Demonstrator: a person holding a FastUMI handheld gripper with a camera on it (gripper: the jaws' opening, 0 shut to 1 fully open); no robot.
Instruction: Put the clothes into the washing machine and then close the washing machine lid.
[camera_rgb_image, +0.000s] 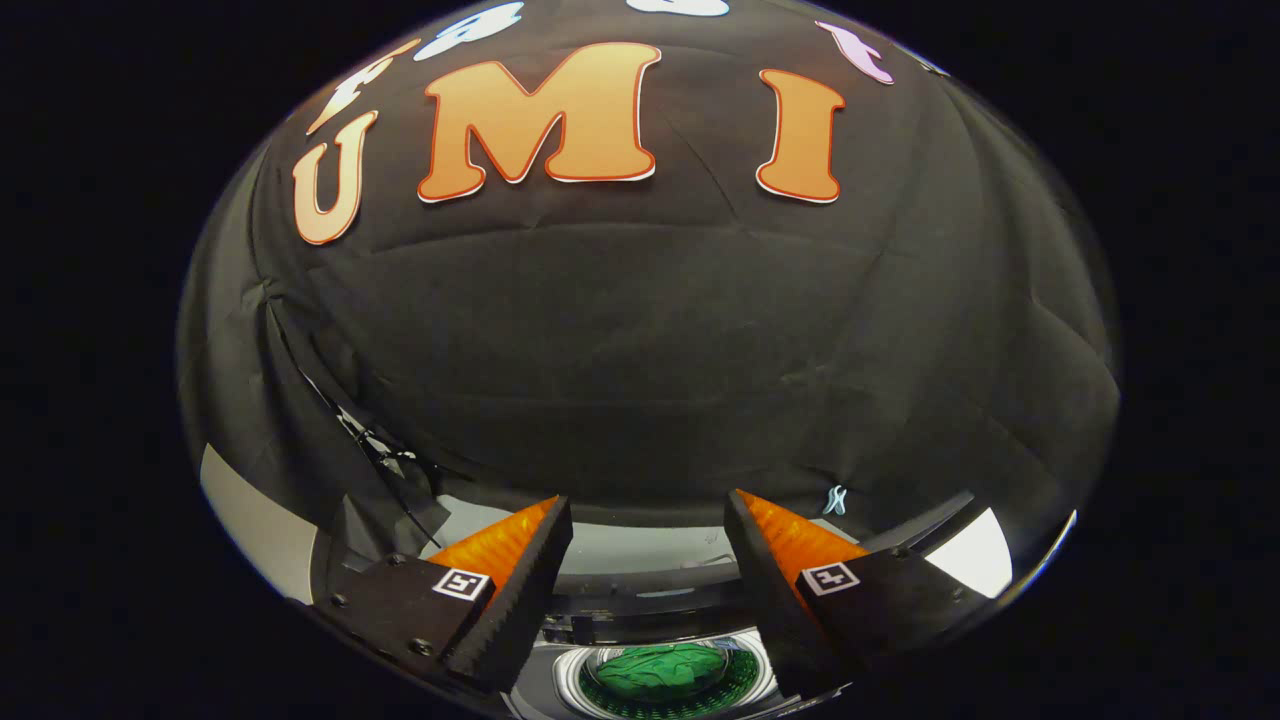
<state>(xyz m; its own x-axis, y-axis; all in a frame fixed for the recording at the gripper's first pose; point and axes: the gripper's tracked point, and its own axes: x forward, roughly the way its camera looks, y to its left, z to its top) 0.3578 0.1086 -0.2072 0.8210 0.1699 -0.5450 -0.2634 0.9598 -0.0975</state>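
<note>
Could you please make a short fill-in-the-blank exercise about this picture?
1. The claw is ___, holding nothing.
2. The cloth in the washing machine drum is ___ in colour.
3. The green clothes lie ___ the drum.
4. The drum shows ___ the two fingers.

Missing words: open; green; inside; between

— Where are the clothes (662, 668)?

— Down in the washing machine (560, 690), a crumpled green bundle sitting in the round drum.

— And the drum itself?

— A pale ring frames the opening, and the inner wall around the bundle is dark and dotted with small holes. The machine's top is light grey.

— Is the lid on?

— Hard to tell; there may be a clear cover over the green fabric, but I can't be sure.
</note>
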